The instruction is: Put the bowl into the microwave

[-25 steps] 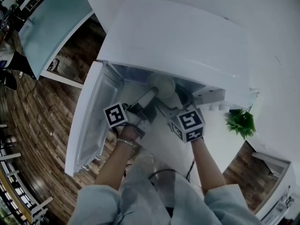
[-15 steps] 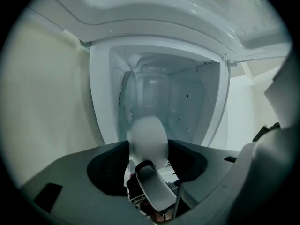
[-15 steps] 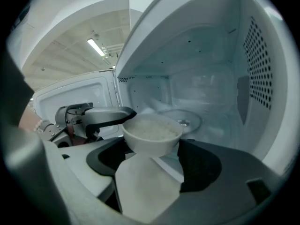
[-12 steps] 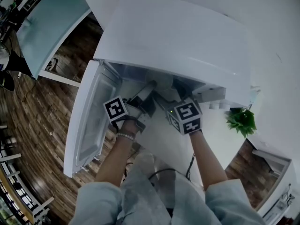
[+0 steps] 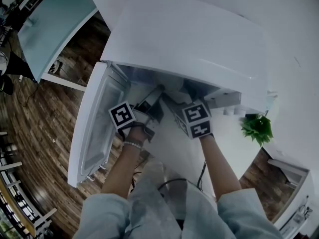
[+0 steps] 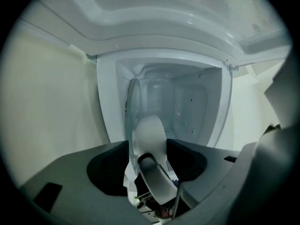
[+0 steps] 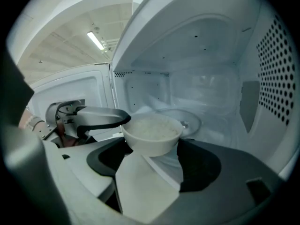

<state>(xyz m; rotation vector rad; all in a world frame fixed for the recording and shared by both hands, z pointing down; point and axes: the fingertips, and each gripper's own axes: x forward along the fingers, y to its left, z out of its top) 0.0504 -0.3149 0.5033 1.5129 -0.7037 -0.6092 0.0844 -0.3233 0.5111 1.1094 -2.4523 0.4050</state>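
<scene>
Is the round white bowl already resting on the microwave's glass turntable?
No, the round white bowl is held up in front of the glass turntable, not on it.

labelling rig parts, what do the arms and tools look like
Each tool is grey with white jaws and carries a cube of black-and-white square markers: left tool, right tool. Pale sleeves cover the upper arms; a beaded bracelet circles the left wrist.

White counter (image 5: 233, 134), open microwave (image 5: 199, 39) and small green plant (image 5: 257, 129) on it, wooden floor (image 5: 45, 118) beneath
</scene>
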